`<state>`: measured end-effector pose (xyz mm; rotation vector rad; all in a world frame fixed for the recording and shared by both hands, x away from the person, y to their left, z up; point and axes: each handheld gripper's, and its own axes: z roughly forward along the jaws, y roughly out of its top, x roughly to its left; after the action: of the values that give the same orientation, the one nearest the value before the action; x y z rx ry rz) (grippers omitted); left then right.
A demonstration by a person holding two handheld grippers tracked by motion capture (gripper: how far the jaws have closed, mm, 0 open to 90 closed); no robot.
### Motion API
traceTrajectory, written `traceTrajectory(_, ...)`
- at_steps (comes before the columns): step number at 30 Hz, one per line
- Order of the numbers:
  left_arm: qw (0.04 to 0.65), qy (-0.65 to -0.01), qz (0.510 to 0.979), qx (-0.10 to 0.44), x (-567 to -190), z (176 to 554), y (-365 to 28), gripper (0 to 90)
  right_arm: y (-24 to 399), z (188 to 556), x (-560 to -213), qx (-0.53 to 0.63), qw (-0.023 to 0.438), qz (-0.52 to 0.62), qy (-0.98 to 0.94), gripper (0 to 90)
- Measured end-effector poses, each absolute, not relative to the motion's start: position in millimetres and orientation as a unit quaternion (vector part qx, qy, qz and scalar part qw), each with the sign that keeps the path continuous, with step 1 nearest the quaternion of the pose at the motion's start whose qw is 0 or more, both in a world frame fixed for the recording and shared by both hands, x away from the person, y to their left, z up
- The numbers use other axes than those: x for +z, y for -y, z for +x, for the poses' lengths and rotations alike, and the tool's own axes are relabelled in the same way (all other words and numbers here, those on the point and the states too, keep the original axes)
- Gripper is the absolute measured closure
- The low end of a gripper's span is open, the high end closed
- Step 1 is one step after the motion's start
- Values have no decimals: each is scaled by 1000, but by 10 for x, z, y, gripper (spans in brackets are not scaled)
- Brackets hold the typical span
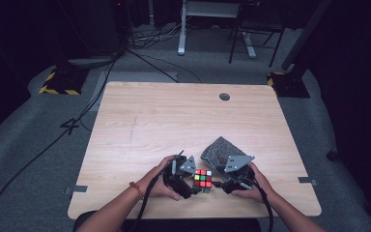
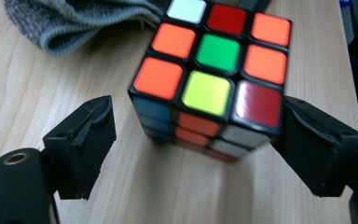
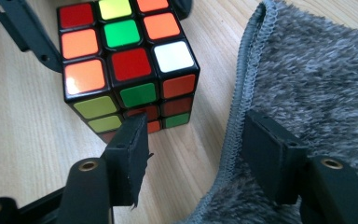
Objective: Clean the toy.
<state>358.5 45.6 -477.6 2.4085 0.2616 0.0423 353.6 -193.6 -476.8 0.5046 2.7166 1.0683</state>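
At lower centre the cube (image 1: 203, 180) is flanked by the parted left gripper (image 2: 193, 140), seemingly just touching, while the right gripper (image 3: 193, 158) gapes; regripping seems due.

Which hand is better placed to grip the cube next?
Left. The left tool has its jaws open on either side of the cube. The right tool points at the gap between the cube and the cloth.
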Motion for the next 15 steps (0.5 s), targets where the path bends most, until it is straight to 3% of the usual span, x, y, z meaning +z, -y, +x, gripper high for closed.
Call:
traceTrajectory(5,352,-79,933,11,-4805,3567,-365,161,1928,3549,-4795,355,90,170,-915,421)
traceTrajectory(7,348,-72,935,15,-4808,3561,-343,214,1920,3552,-4813,352,90,170,-916,422)
traceTrajectory(15,355,-72,932,12,-4815,3592,-336,263,1925,3548,-4786,367,91,172,-910,424)
